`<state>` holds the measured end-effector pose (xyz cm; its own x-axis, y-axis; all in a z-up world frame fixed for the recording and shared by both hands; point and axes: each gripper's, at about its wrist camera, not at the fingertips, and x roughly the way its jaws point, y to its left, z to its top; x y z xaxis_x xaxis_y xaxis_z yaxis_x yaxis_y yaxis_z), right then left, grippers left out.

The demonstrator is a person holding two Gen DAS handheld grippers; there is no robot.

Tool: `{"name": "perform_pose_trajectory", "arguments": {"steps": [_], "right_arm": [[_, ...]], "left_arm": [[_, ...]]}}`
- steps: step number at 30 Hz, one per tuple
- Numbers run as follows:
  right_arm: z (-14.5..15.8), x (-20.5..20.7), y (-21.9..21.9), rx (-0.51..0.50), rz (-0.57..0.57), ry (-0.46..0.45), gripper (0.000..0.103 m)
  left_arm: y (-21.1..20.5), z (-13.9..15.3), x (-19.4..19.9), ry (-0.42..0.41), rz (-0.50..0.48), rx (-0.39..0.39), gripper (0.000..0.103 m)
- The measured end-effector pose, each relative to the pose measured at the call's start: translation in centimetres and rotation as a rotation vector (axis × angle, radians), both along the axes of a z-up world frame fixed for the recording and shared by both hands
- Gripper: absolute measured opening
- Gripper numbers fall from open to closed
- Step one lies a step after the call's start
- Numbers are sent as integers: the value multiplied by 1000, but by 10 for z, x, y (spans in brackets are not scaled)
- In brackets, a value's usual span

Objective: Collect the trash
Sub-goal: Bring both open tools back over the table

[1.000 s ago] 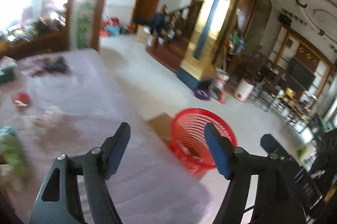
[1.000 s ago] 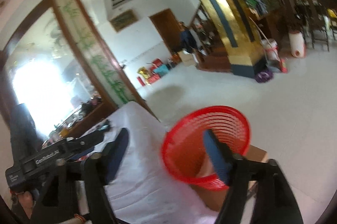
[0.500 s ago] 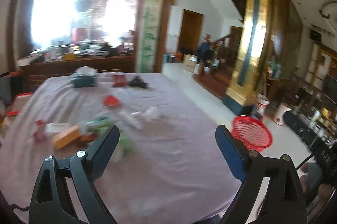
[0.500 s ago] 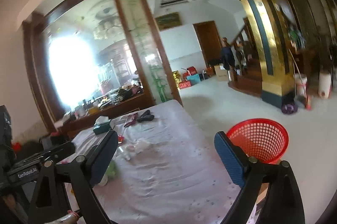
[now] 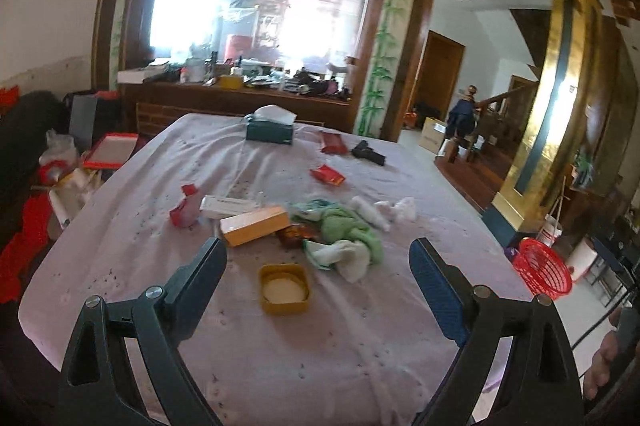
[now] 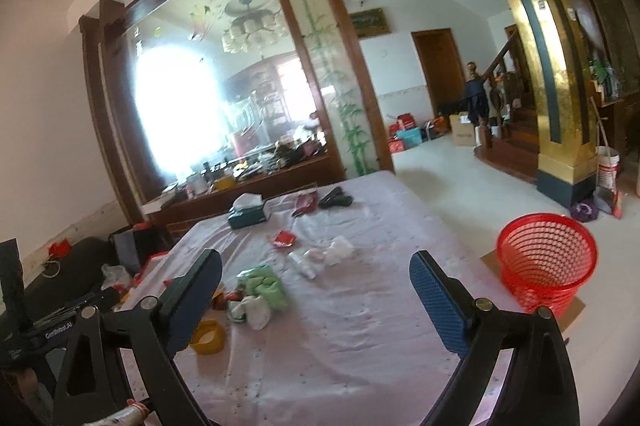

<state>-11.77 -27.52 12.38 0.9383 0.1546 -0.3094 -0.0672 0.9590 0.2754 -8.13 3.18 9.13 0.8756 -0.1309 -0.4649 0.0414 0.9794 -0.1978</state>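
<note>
1. Large hall with white floor tiles, a gold pillar at 2 o'clock and a glass partition painted with green bamboo at 12 o'clock.
2. Surface (image 5: 360,346) under a pale lilac cloth, littered across its middle.
3. Left tool (image 5: 318,280): fingers spread wide, nothing between them, hovering over the near edge of the surface.
4. Right tool (image 6: 316,292): also spread wide and empty, held above the surface.
5. Yellow lid (image 5: 284,288) lies just ahead of the left tool, at 12 o'clock, open side up, showing a white inner disc.
6. Green and white cloth wad (image 5: 346,236) lies beyond the lid at 1 o'clock; an orange box (image 5: 255,224) lies at 11 o'clock, with a dark snack wrapper (image 5: 294,234) between them.
7. White crumpled tissues (image 5: 384,207) sit beyond the cloth wad; a red wrapper (image 5: 328,174) lies farther back, apart from them.
8. Pink crumpled packet (image 5: 186,210) lies left of the orange box, near it.
9. Teal tissue box (image 5: 270,131) stands near the far edge of the surface.
10. Red basket (image 6: 546,258) stands on a piece of cardboard off the surface's right side, at 2 o'clock from the right tool; upright.
</note>
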Motion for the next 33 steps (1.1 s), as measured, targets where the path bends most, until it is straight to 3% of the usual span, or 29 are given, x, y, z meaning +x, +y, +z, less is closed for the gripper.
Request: {"name": "perform_pose_trajectory", "arguments": {"steps": [12,19,27,33], "right_arm": [[-18,87,50,-5,107,78,97],[-46,157,85,26,191,185,93],[-67,206,115,2,236,243,91],[-90,242,135,-45,332,330,91]], "left_arm": [[57,-21,76,60,26,-8,92],[89,-39,124,99,-13,-21,91],[87,-54,165,157,-73,36,91],[81,-81,199,259,-176,89,91]]}}
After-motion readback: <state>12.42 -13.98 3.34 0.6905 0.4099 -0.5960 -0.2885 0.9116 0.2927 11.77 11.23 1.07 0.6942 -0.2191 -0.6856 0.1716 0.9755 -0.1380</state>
